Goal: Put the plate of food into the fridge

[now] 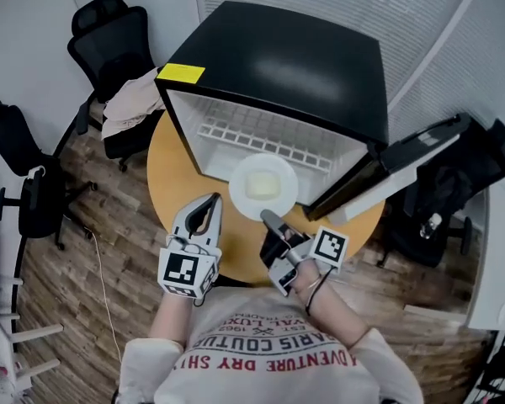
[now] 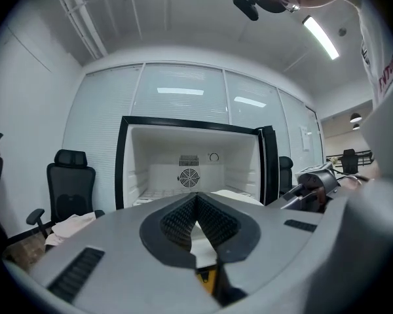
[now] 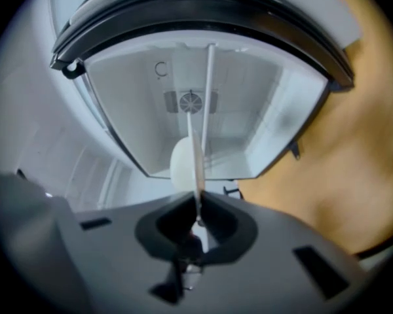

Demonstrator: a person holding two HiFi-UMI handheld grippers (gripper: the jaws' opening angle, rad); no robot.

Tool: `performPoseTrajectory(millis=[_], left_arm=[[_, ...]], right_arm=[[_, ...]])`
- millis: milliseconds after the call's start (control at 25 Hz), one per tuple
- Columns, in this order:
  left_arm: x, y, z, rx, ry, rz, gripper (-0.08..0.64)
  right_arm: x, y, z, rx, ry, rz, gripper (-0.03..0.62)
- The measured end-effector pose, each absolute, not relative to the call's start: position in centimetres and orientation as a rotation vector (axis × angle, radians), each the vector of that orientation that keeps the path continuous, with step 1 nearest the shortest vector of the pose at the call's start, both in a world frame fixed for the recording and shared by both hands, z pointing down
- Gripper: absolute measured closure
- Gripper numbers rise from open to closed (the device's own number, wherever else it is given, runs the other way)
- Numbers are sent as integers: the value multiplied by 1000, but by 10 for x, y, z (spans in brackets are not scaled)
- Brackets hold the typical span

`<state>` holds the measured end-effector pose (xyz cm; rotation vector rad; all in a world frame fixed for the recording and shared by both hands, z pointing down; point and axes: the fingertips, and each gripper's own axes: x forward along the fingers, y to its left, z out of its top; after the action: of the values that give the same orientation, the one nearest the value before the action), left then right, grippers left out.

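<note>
**Item: plate of food at the fridge mouth, held by the right gripper**

Head view. A black fridge (image 1: 278, 66) stands on a round wooden table (image 1: 172, 175), with its door (image 1: 404, 162) swung open to the right. The white plate (image 1: 246, 168), carrying pale food (image 1: 263, 185), sits at the front lip of the compartment, below a white wire rack (image 1: 261, 137). Whether it rests on the floor of the fridge or hangs just above it cannot be told. The right gripper (image 1: 272, 221) has its jaws on the near rim of the plate. The left gripper (image 1: 210, 204) hovers just beside the plate over the table, touching nothing. Office chairs (image 1: 109, 32) stand behind, well apart.

Left gripper view. The left gripper (image 2: 196, 205) has its jaws closed together with nothing between them. It faces the open compartment and the fan (image 2: 188, 177) on the rear wall.

Right gripper view. The right gripper (image 3: 198, 208) is clamped on the plate (image 3: 198, 156), which is seen edge-on as a thin line. The food (image 3: 180, 165) shows as a mound on one face, and the white interior (image 3: 249, 110) lies ahead.

Handling note. The step in hand appears to be sliding the plate inward.
- Keep the plate level, since a grip on one rim lets the far side sag.
- Pass it under the rack and set it flat on the floor of the fridge.
- Part the jaws only once the plate is fully supported.
- The idle left gripper could steady the rim or take the door.
</note>
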<state>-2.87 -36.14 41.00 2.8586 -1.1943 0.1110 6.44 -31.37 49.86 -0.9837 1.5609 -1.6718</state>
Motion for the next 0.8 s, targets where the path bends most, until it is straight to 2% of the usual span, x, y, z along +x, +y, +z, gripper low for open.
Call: performPoseTrajectory(millis=[800], left_arm=[[-17,-455,437,2967,-750,153,534]], right_arm=[[66,-408,506,-1172,1301,-1457,554]])
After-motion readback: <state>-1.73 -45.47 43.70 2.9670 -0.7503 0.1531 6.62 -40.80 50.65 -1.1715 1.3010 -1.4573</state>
